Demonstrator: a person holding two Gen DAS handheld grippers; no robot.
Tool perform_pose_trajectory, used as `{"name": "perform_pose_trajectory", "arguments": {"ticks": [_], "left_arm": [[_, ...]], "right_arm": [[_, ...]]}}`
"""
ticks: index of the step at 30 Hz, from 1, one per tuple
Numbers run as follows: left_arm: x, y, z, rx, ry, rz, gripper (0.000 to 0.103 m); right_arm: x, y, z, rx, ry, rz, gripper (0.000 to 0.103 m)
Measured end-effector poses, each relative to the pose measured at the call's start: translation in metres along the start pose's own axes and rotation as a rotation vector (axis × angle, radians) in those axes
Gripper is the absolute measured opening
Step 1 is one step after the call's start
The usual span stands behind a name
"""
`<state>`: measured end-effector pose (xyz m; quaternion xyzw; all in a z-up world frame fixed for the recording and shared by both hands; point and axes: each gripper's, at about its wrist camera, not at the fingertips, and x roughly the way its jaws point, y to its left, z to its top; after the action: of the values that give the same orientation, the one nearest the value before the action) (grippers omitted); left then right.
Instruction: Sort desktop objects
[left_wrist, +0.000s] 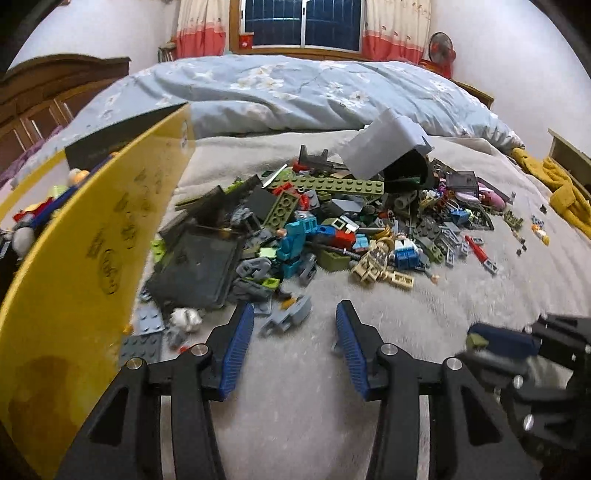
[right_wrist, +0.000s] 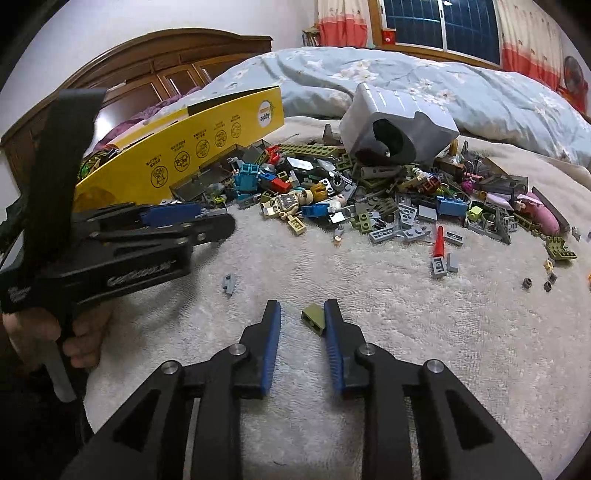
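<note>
The left gripper (left_wrist: 294, 325) stands with its blue ribbed pads spread and nothing between them, aimed down at the near edge of the heap of mixed plastic building bricks (left_wrist: 325, 221) on the pale fleecy blanket (left_wrist: 406, 332). Just ahead of its tips lies a small grey stepped brick (left_wrist: 286, 315), and to its left rises the curved wall of the yellow cardboard box (left_wrist: 85, 266) — probably the bin into which sorted pieces go, which would explain why this hand works close beside it.

The right gripper (right_wrist: 302, 317) is partly spread, and a small olive-green sloped brick (right_wrist: 314, 319) sits between its tips, leaning against the right-hand pad. The left-hand pad stands clear of it, so the brick looks loose, not pinched — whether it is being let go or approached cannot be told. To this gripper's left a lone grey brick (right_wrist: 229, 283) lies apart on the blanket. Beyond both tools, behind the heap, a grey plastic container (right_wrist: 395, 125) lies tipped on its side with its mouth toward the pile, likely the source of the spill.
</note>
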<state>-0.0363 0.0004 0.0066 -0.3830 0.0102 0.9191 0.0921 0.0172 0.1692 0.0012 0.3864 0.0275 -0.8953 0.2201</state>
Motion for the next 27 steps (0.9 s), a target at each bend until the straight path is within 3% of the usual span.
{"name": "perform_pose_trajectory", "arguments": {"ticks": [2,7,10,12,13,14,16,20,24,27], "left_arm": [[0.003,0.0,0.003,-0.021,0.001,-0.019,0.03],[-0.009,-0.014,-0.002,0.008,-0.055,-0.052,0.03],[-0.028,-0.039,-0.016,0.103,-0.113,-0.066,0.03],[-0.037,-0.063,-0.032,0.217,-0.144,0.006,0.029],[-0.04,-0.068,-0.039,0.232,-0.161,0.057,0.029],[-0.041,-0.065,-0.042,0.215,-0.159,0.053,0.029],[-0.035,-0.056,-0.049,0.176,-0.072,-0.018,0.03],[-0.046,-0.055,-0.063,0.199,-0.088,-0.029,0.031],[-0.055,-0.068,-0.08,0.301,-0.143,0.035,0.031],[-0.057,-0.069,-0.083,0.318,-0.15,0.048,0.031]], "right_arm": [[0.0,0.001,0.0,0.0,0.001,0.0,0.024],[0.001,0.001,0.0,-0.004,0.002,0.0,0.025],[0.001,0.002,0.0,-0.004,0.002,-0.002,0.025],[0.0,0.002,0.0,-0.009,0.001,-0.007,0.025],[0.0,0.0,0.0,-0.003,0.001,-0.003,0.025],[0.001,0.0,-0.001,-0.006,0.007,0.002,0.025],[-0.002,-0.004,-0.001,0.011,-0.005,0.04,0.033],[-0.005,-0.009,-0.003,0.037,-0.016,0.115,0.048],[-0.006,0.002,-0.003,-0.002,-0.019,0.071,0.051],[-0.009,0.011,-0.004,-0.035,-0.045,0.003,0.051]]}}
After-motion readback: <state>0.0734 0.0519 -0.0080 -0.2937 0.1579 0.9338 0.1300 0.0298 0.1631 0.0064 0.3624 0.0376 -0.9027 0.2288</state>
